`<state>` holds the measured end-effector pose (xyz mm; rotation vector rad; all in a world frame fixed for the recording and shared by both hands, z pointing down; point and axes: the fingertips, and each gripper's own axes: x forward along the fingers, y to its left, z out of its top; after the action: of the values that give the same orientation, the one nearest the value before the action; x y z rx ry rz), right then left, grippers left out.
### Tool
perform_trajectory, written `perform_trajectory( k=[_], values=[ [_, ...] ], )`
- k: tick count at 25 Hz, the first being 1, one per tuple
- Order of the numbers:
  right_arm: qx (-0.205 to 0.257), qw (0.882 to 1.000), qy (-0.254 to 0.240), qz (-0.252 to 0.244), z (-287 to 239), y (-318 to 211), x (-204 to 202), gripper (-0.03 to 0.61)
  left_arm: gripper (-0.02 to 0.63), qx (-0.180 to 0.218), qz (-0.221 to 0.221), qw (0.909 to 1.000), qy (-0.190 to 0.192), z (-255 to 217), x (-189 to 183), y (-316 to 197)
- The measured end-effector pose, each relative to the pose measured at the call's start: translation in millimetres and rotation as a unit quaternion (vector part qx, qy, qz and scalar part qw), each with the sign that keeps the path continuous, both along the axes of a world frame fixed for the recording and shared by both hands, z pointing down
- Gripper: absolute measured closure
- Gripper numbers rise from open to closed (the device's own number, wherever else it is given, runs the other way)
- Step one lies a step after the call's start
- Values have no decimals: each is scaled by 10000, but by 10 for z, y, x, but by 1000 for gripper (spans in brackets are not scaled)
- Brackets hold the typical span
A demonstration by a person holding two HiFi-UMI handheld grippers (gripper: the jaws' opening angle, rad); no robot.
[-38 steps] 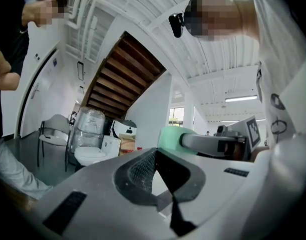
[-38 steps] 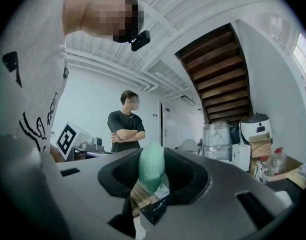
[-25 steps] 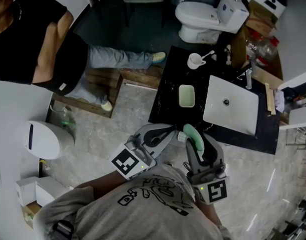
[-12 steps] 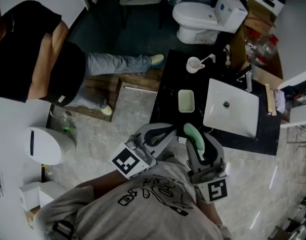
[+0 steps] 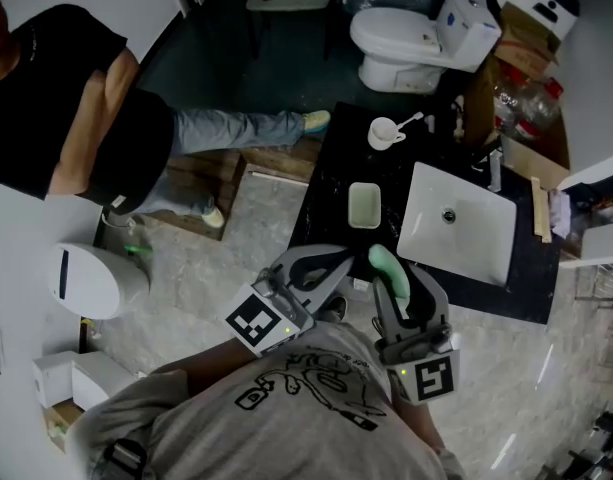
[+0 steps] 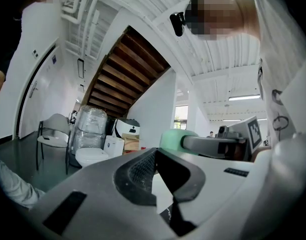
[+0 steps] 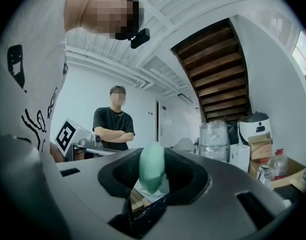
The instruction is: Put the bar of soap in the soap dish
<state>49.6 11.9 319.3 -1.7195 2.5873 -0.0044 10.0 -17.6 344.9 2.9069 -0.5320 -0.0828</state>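
Observation:
A pale green bar of soap [image 5: 383, 261] is pinched upright between the jaws of my right gripper [image 5: 388, 271]. In the right gripper view the soap [image 7: 152, 166] fills the gap between the pads, and the right gripper [image 7: 153, 173] is shut on it. The light green soap dish [image 5: 364, 205] lies on the black counter [image 5: 326, 193], a little ahead of both grippers. My left gripper [image 5: 344, 260] is held beside the right one. In the left gripper view the left gripper [image 6: 155, 156] has its tips together and holds nothing, with the soap [image 6: 175, 139] just beyond them.
A white sink basin [image 5: 456, 233] is set in the counter right of the dish, with a tap [image 5: 495, 168] behind it. A white cup [image 5: 383, 131] stands at the counter's far end. Beyond is a toilet [image 5: 406, 33]. A person in black [image 5: 76, 98] sits at the left.
Both grippers have drifted a little nearer the counter, so the soap dish now lies closer to their tips. The grip on the soap is the same.

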Motion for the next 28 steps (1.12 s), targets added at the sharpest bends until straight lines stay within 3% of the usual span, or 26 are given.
perform_trajectory(
  k=[28],
  values=[
    [-347,9987,369,-55,607,-403,465,442,611,-217,-266,9987,-382,497,404,-366]
  ],
)
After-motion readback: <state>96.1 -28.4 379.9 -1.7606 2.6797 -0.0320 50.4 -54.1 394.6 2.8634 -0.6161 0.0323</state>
